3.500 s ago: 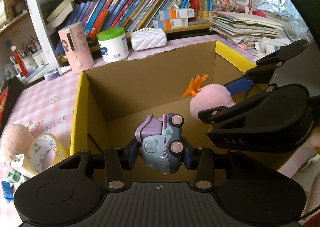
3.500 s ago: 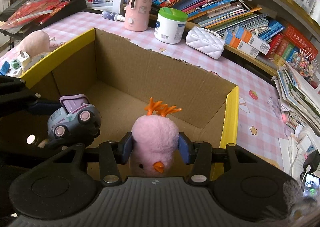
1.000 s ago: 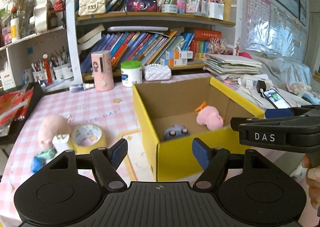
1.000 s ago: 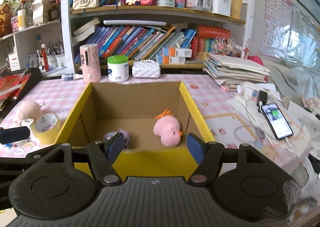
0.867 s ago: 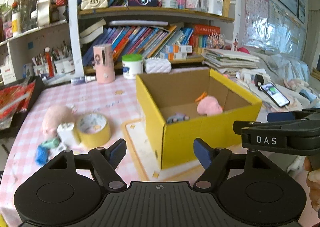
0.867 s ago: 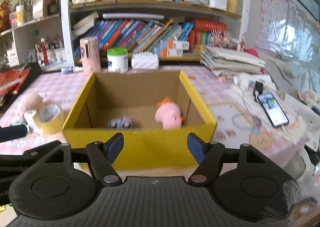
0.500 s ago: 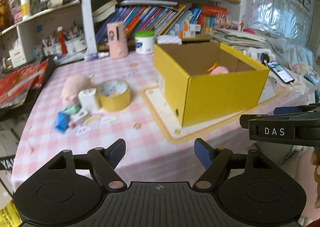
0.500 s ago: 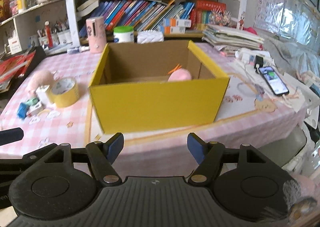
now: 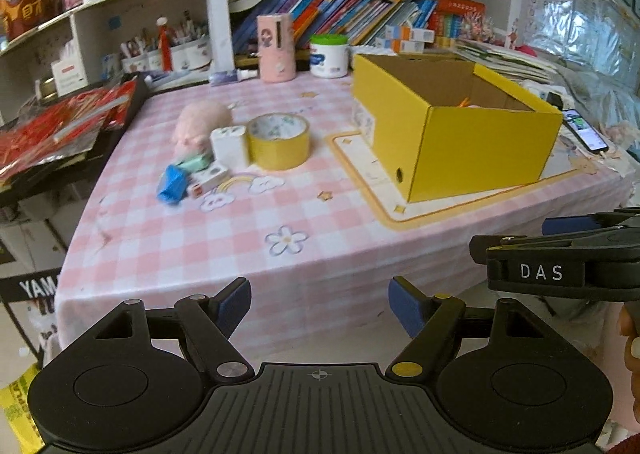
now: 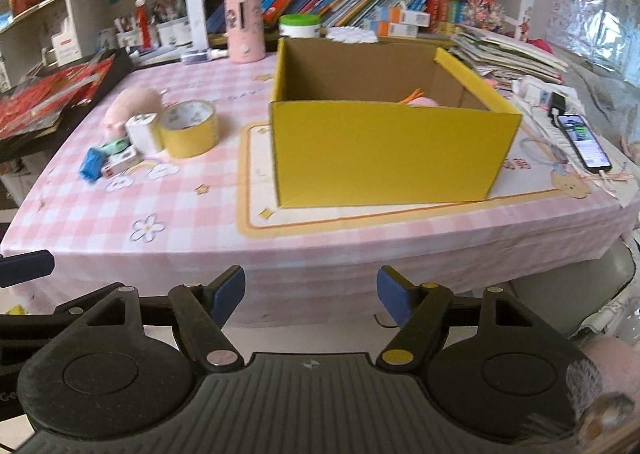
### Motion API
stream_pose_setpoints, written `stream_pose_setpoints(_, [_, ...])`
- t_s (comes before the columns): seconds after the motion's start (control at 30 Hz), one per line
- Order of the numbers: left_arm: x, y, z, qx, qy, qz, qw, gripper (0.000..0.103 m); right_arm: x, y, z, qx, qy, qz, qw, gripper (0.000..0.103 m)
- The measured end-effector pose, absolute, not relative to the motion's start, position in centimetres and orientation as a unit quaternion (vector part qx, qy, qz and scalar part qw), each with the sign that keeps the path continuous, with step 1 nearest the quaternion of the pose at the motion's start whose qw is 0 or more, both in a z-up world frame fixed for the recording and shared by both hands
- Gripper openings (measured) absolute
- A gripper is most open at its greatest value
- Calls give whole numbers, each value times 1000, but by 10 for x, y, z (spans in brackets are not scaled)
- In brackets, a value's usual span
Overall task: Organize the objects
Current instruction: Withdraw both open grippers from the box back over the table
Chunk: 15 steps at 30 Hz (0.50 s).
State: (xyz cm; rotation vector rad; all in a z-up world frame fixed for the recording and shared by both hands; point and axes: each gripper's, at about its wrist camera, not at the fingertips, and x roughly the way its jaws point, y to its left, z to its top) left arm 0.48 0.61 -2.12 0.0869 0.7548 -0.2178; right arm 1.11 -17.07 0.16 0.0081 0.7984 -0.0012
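Note:
A yellow cardboard box [image 9: 476, 150] [image 10: 384, 150] stands open on the pink checked table. Only the top of the pink plush chick [image 10: 423, 99] shows over its rim; the toy truck inside is hidden. On the table's left lie a pink plush pig [image 9: 202, 122] [image 10: 130, 104], a yellow tape roll [image 9: 278, 142] [image 10: 188, 128], a white block [image 9: 229, 146], and small blue and green items [image 9: 172, 182]. My left gripper [image 9: 319, 304] and right gripper [image 10: 310, 292] are both open and empty, held off the table's front edge.
A phone [image 10: 584, 142] and paper stacks lie at the table's right. A pink canister [image 10: 244, 28], a green-lidded jar [image 10: 300, 25] and bookshelves stand behind. A black tray with red items [image 9: 60, 126] sits at the left. The right gripper's body [image 9: 560, 266] shows in the left view.
Both grippers let go of the truck and the chick inside the box, opened, and pulled back and down past the table's front edge.

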Motion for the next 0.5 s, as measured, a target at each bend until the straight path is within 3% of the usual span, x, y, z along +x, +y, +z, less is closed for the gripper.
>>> stream_pose_setpoints(0.5, [-7, 36, -26, 31, 381, -64, 922, 78, 11, -136, -5, -9, 400, 52, 915, 75])
